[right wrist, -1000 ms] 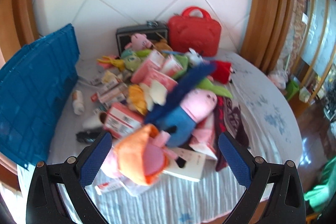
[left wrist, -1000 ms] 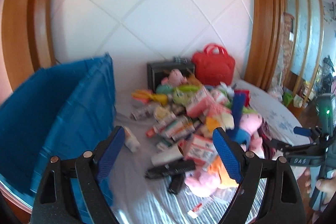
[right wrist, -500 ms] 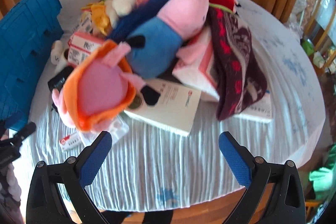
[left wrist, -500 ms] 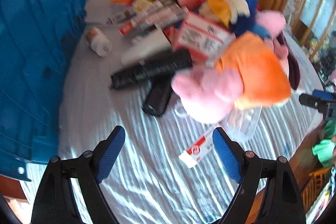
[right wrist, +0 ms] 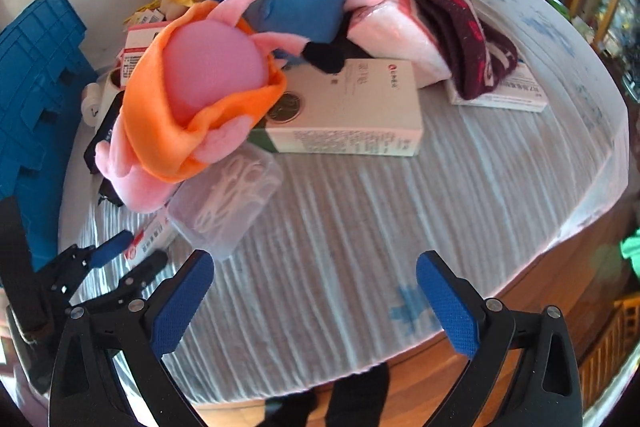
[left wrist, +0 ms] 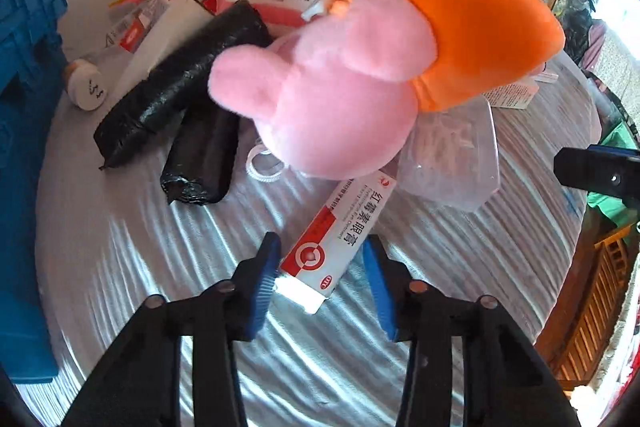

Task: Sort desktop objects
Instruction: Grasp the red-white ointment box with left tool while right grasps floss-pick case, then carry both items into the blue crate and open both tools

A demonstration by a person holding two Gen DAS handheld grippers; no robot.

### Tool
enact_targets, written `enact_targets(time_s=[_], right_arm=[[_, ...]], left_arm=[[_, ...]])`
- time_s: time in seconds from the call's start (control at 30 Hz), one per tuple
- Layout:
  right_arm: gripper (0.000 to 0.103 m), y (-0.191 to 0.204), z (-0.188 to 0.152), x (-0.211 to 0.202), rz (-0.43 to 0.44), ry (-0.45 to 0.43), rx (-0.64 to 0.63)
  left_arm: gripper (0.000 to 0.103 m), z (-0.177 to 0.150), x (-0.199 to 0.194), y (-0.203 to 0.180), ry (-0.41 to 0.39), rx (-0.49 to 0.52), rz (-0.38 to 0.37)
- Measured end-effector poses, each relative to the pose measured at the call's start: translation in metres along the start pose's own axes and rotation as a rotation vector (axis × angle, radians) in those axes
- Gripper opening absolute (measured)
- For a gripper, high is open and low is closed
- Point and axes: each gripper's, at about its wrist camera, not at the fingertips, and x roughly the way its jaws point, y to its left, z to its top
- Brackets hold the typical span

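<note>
Left gripper [left wrist: 320, 261] straddling the red-and-white ointment box [left wrist: 340, 233] at the near edge of the pile

Left jaws have just been narrowing, the box's near end between the blue pads; contact not clear, a gap shows at the right pad. Box lies flat on the striped tablecloth [left wrist: 460, 267], far end tucked under the pink plush in an orange dress [left wrist: 360, 75], beside a clear plastic case [left wrist: 452, 155]. Two black wrapped rolls [left wrist: 176, 91] lie left of the plush, blue crate [left wrist: 24, 115] beyond. Right gripper [right wrist: 314, 303] jaws wide apart, empty, above bare cloth near the table edge
</note>
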Motion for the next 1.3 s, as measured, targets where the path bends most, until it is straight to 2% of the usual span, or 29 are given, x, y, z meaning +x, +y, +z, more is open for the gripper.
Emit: enact_targets(time_s=[0.13,0.17,0.27,0.47,0.5,0.53,0.57,0.6,0.67,0.73,0.8,0.83,0.87,0.93,0.97,1.0,1.03,1.17,1.3], right_arm=[[0.103,0.028,-0.006,0.013,0.019,-0.009,0.013],[0.103,0.035,-0.007,0.017,0.024,-0.006,0.016],[0.103,0.052,-0.006,0.028,0.034,-0.007,0.023],[0.102,0.068,0.007,0.055,-0.029,-0.007,0.028],[0.100,0.066,0.008,0.058,-0.044,-0.002,0.030],[0.091,0.062,0.006,0.058,-0.055,-0.001,0.032],[0.072,0.058,0.004,0.057,-0.057,-0.001,0.034],[0.059,0.053,0.001,0.054,-0.083,-0.002,0.031],[0.060,0.042,-0.004,0.049,-0.119,-0.002,0.029],[0.062,0.029,-0.006,0.046,-0.094,0.000,0.044],[0.078,0.024,-0.005,0.045,-0.086,-0.006,0.043],[0.089,0.023,-0.003,0.046,-0.070,-0.015,0.040],[0.090,0.023,-0.002,0.047,-0.063,-0.023,0.037],[0.085,0.023,0.000,0.051,-0.059,-0.029,0.022],[0.066,0.023,0.000,0.052,-0.063,-0.029,0.016],[0.059,0.025,0.000,0.051,-0.090,-0.040,-0.004],[0.060,0.026,0.000,0.049,-0.102,-0.047,-0.019],[0.060,0.022,-0.006,0.041,-0.064,-0.039,-0.024],[0.059,0.029,-0.012,0.018,-0.045,-0.076,-0.055]], left_arm=[[0.041,-0.008,-0.007,0.019,-0.009,-0.026,0.031],[0.033,-0.011,-0.009,0.024,-0.008,-0.039,0.042],[0.032,-0.014,-0.012,0.040,-0.002,-0.092,0.028],[0.033,-0.008,-0.011,0.035,0.002,-0.076,0.041],[0.033,-0.008,-0.011,0.034,0.001,-0.081,0.038],[0.033,-0.007,-0.011,0.039,0.000,-0.085,0.035],[0.032,-0.007,-0.012,0.041,-0.002,-0.091,0.031],[0.032,-0.008,-0.013,0.042,-0.003,-0.101,0.024],[0.032,-0.008,-0.014,0.044,-0.005,-0.121,0.013],[0.032,-0.007,-0.014,0.045,-0.007,-0.136,0.012],[0.032,-0.007,-0.014,0.042,-0.007,-0.135,0.029],[0.033,-0.006,-0.014,0.040,-0.005,-0.129,0.041],[0.032,-0.007,-0.014,0.038,-0.003,-0.121,0.052],[0.032,-0.007,-0.015,0.035,0.003,-0.109,0.065],[0.029,-0.008,-0.017,0.034,0.006,-0.113,0.064],[0.029,-0.010,-0.018,0.034,0.010,-0.120,0.062],[0.029,-0.011,-0.020,0.034,0.011,-0.125,0.059],[0.027,-0.017,-0.032,0.027,0.002,-0.120,0.062],[0.026,-0.024,-0.057,0.022,-0.037,-0.117,0.063]])
